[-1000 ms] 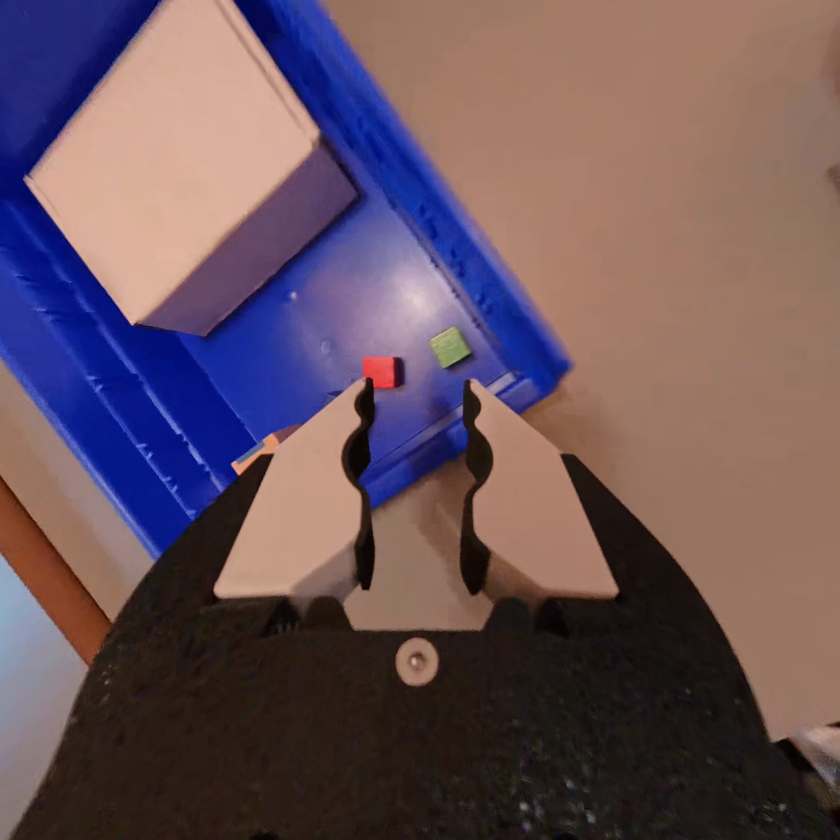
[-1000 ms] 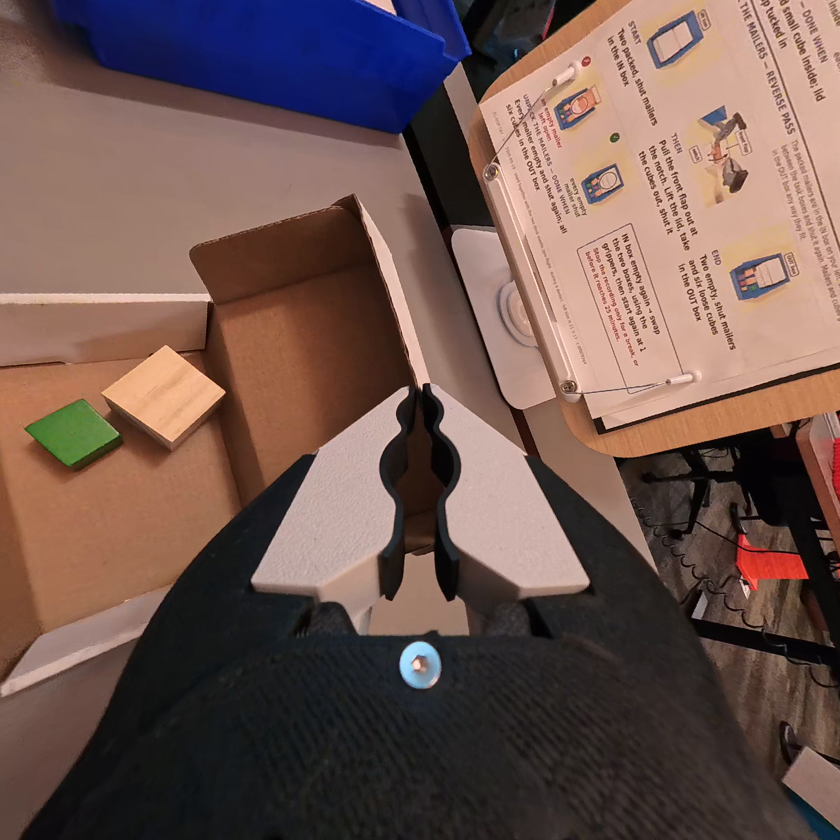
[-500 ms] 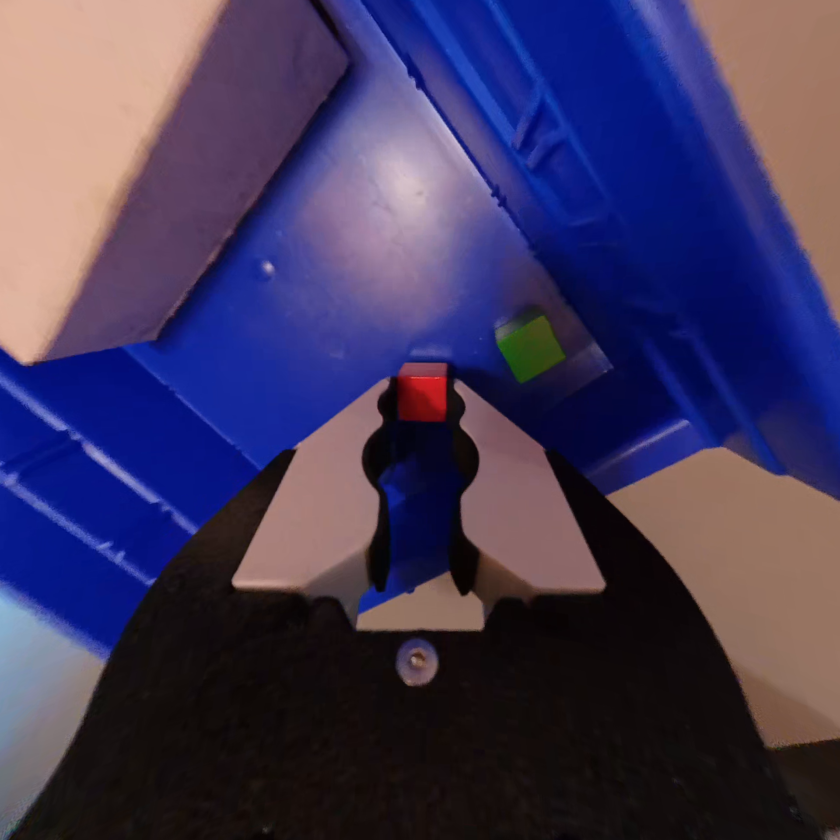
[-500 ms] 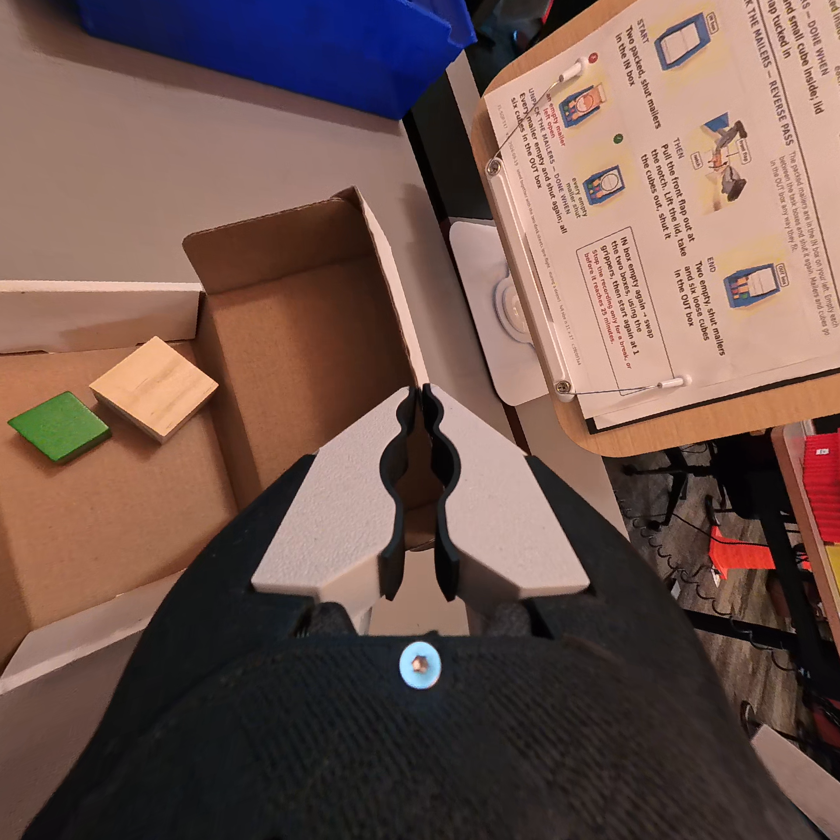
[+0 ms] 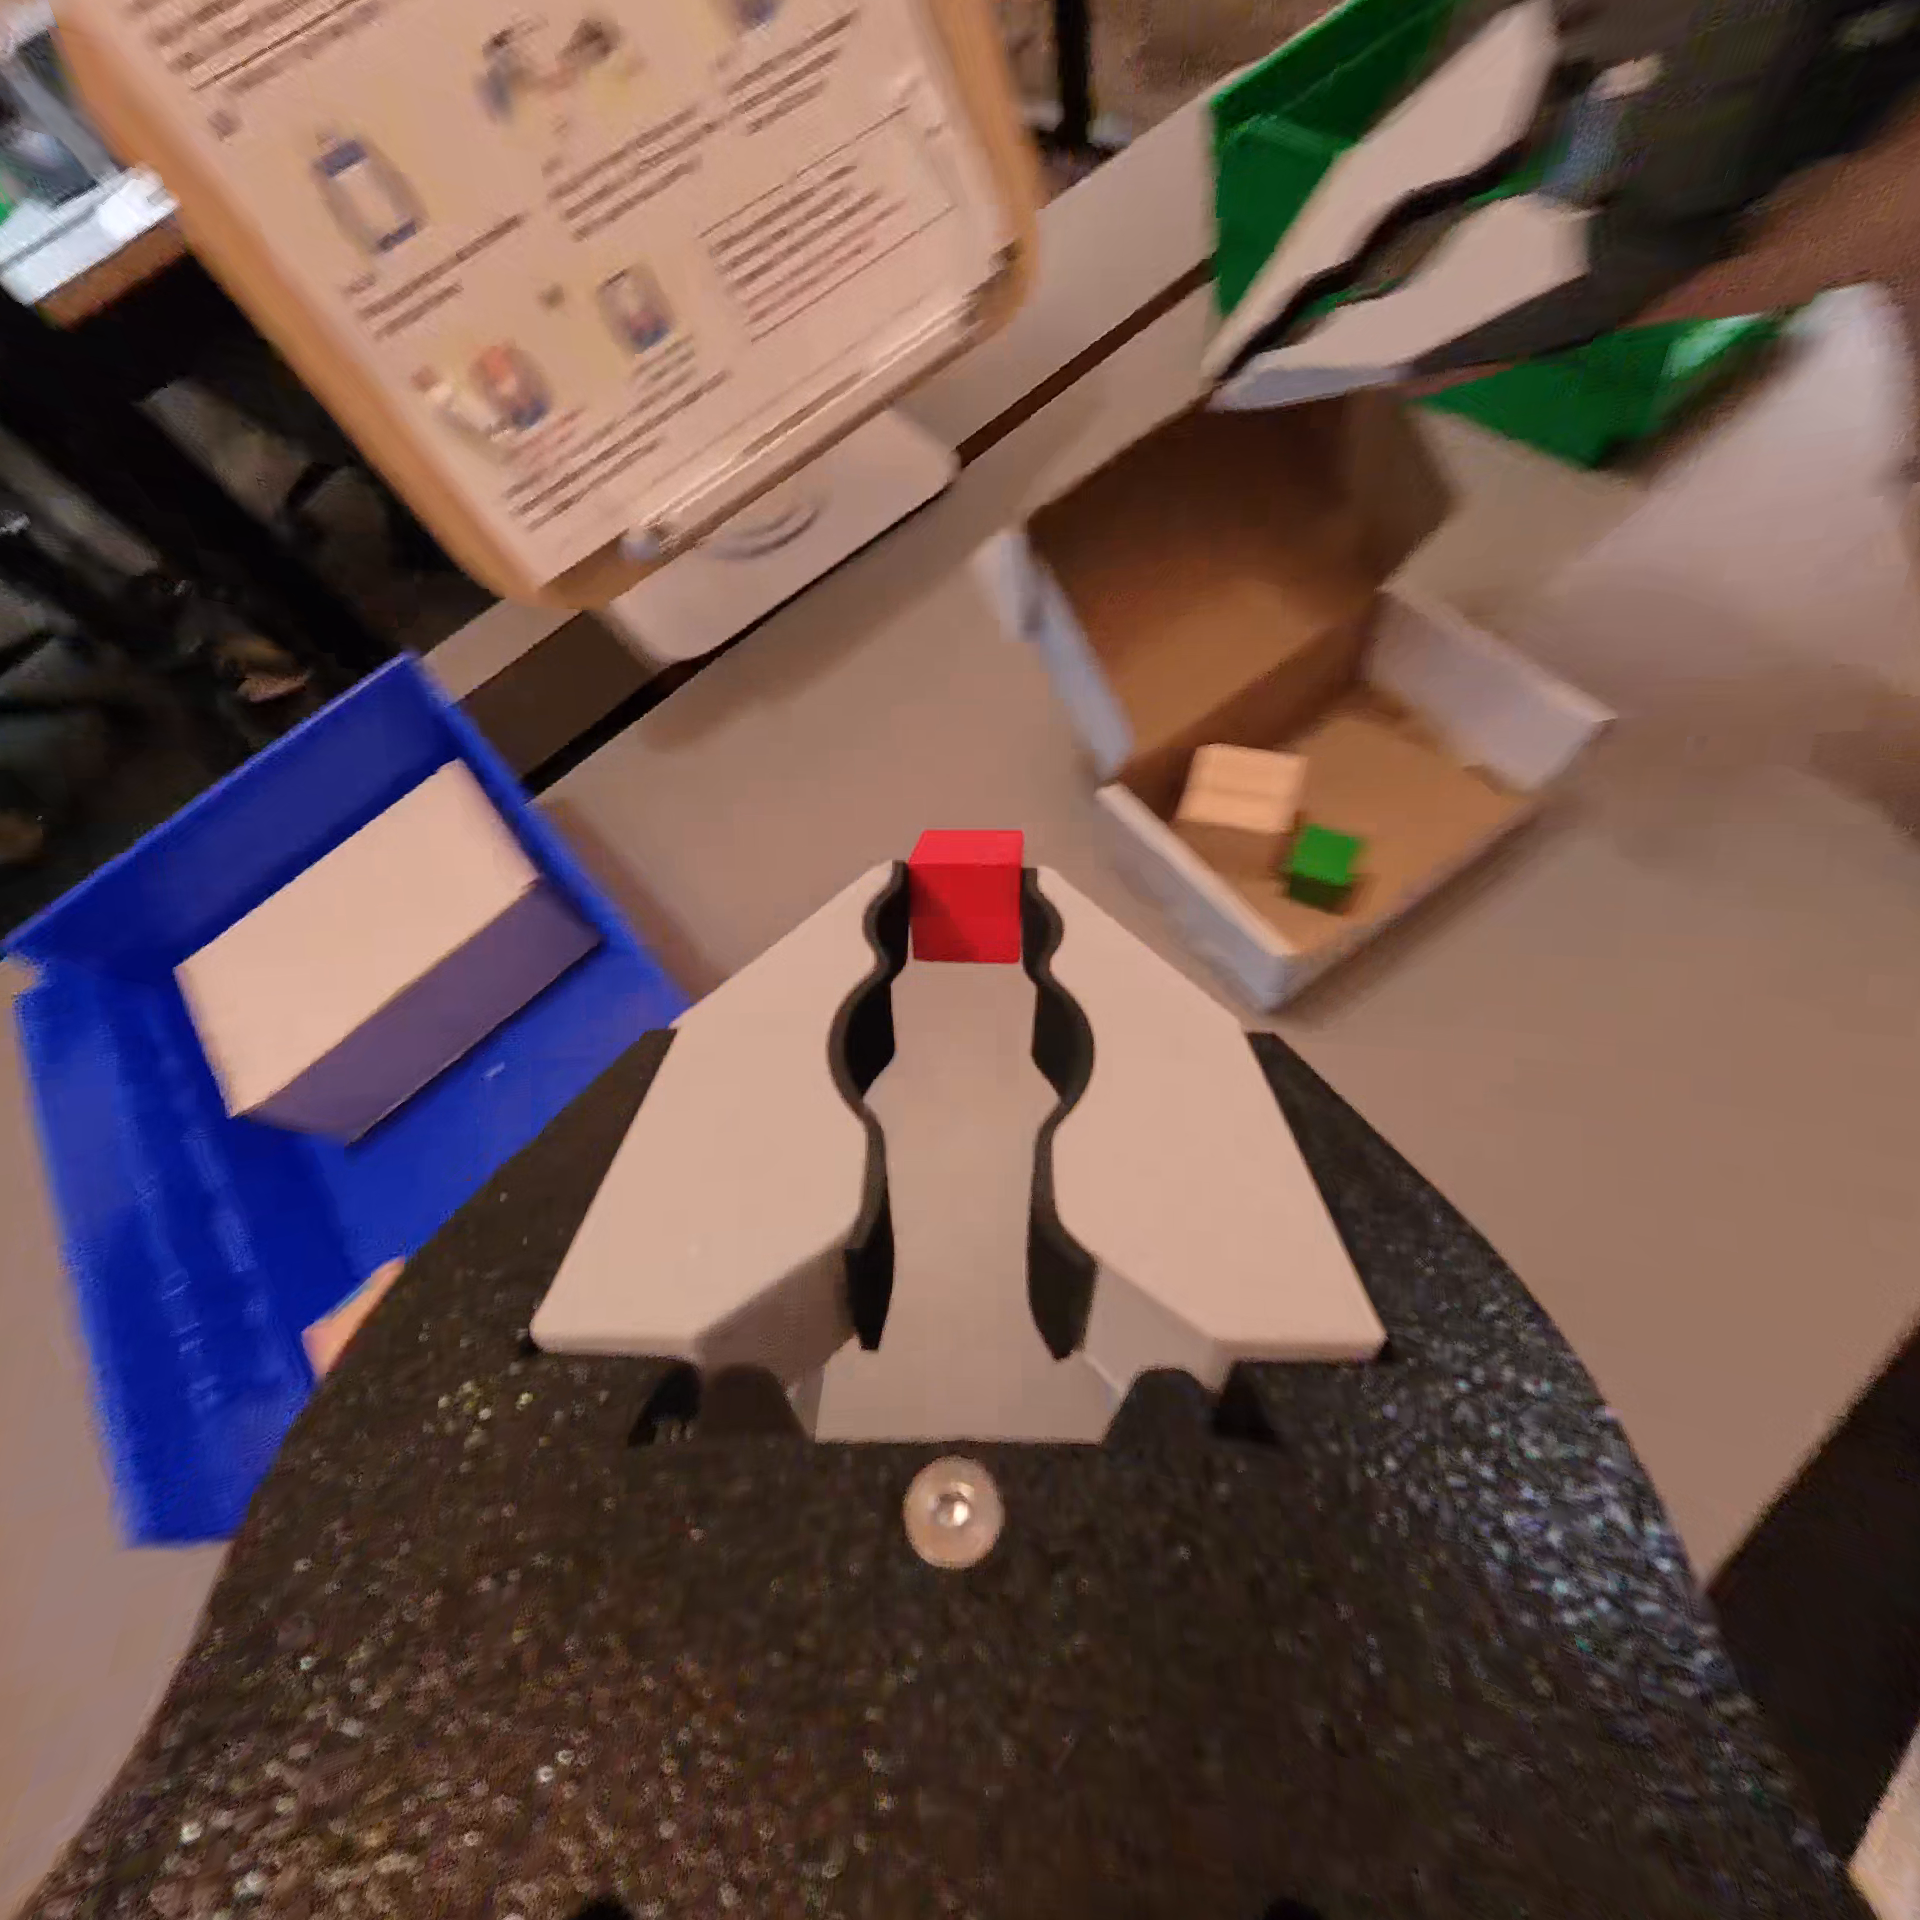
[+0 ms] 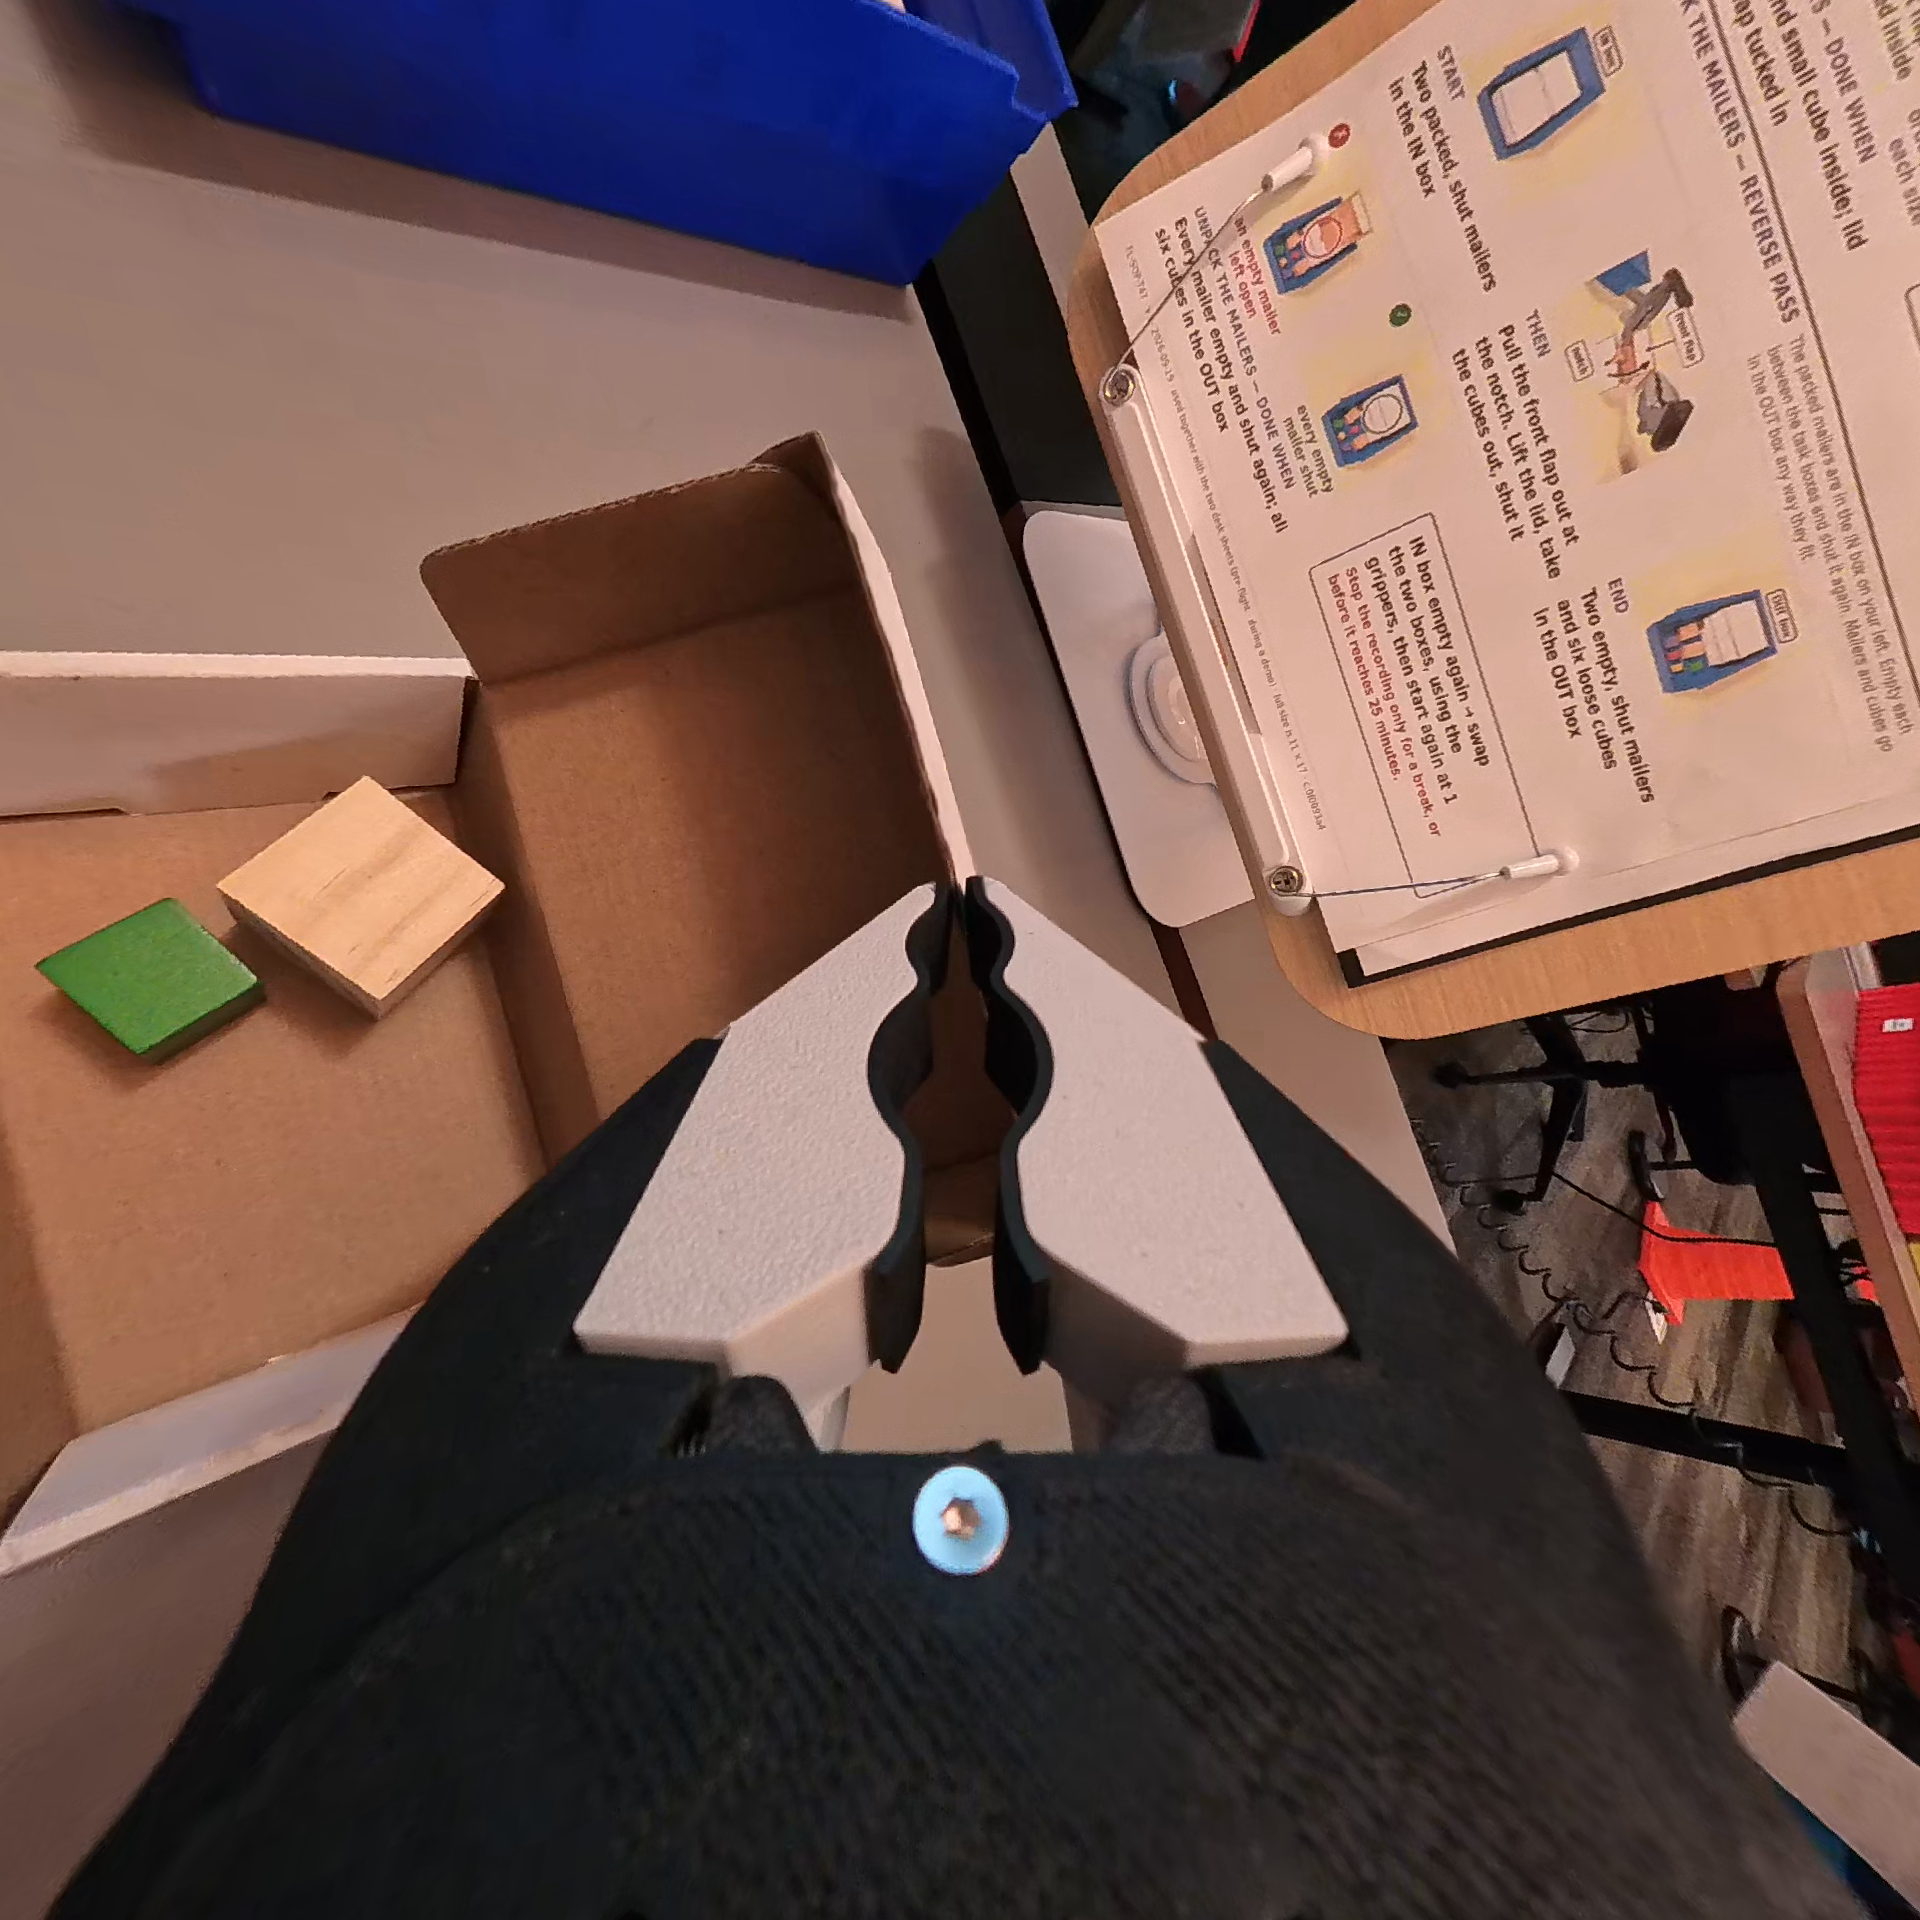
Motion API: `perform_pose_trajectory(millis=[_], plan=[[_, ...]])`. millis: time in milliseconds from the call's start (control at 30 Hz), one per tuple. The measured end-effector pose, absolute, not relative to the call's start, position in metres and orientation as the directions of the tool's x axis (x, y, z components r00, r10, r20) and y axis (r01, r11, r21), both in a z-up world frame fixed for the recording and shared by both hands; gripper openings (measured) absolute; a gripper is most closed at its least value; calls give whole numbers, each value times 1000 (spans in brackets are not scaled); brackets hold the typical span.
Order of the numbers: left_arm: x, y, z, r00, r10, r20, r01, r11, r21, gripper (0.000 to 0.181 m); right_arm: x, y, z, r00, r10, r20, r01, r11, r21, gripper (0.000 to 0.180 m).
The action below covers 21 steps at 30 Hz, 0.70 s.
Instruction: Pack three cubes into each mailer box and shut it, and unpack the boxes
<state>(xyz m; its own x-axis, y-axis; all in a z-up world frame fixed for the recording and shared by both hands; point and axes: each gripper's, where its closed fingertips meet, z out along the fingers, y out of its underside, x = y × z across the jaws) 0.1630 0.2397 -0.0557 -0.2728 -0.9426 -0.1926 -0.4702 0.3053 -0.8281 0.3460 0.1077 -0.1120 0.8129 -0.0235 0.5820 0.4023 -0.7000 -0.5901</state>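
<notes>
My left gripper [image 5: 966, 881] is shut on a small red cube [image 5: 966, 904] and holds it in the air over the table, between the blue bin [image 5: 156, 1195] and the open mailer box [image 5: 1174, 894]. That box holds a wooden cube [image 5: 1242, 790] and a green cube [image 5: 1320, 868]. My right gripper [image 6: 958, 896] is shut on the edge of the box's upright lid [image 6: 675, 727]; it also shows in the left wrist view [image 5: 1226, 364]. The right wrist view shows the wooden cube [image 6: 358, 894] and the green cube [image 6: 151, 982] on the box floor.
A shut white mailer box [image 5: 384, 935] lies in the blue bin, which also shows in the right wrist view [image 6: 623, 104]. A green bin [image 5: 1299, 135] stands behind the open box. An instruction board [image 6: 1558, 468] on a stand rises past the table's far edge.
My left gripper shut on the red cube in the blue bin, lifted it out and swung toward the open mailer box. My right gripper has kept its hold on the lid.
</notes>
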Motion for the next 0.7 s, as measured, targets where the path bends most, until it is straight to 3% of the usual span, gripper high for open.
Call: perform_pose_trajectory(millis=[33,333,700], plan=[[158,218,-58,-304,-935,-182,-446,309,-840,18,345,107,-111,812,-23,584,404,-700,-589,0],[173,106,-139,-437,-888,-142,-485,365,-795,18,339,113,-109,792,-10,610,426,-706,-566,1],[246,61,-204,-459,-883,-101,-602,392,-696,18,339,112,-107,802,-13,597,421,-697,-581,1]])
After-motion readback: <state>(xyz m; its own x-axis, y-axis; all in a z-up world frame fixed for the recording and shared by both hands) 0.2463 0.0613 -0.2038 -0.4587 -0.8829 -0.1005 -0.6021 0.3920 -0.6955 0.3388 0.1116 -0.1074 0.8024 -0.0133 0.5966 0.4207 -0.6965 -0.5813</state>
